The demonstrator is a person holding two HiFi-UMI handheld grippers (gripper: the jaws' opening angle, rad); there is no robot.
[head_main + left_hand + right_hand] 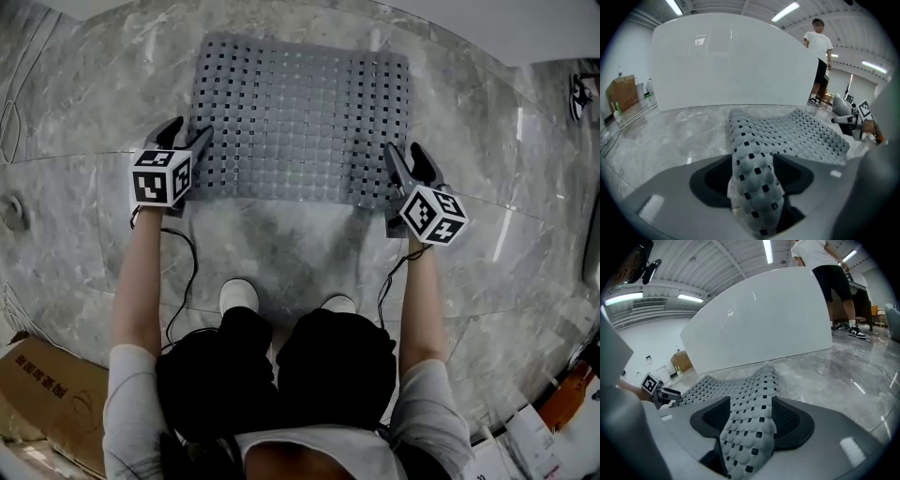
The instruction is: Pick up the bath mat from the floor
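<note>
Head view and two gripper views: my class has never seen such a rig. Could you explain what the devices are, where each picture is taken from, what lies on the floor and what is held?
No robot here: a person holds a hand-worked gripper in each hand; the marker cubes are part of them. The head view comes from a camera on the person's head, looking down on the left gripper and right gripper. The other two pictures come from cameras riding on each gripper, looking along its fingers. A grey perforated bath mat lies on the marble floor. A near corner of it sits between each gripper's fingers, but they stand wide apart, so it seems unclamped.
</note>
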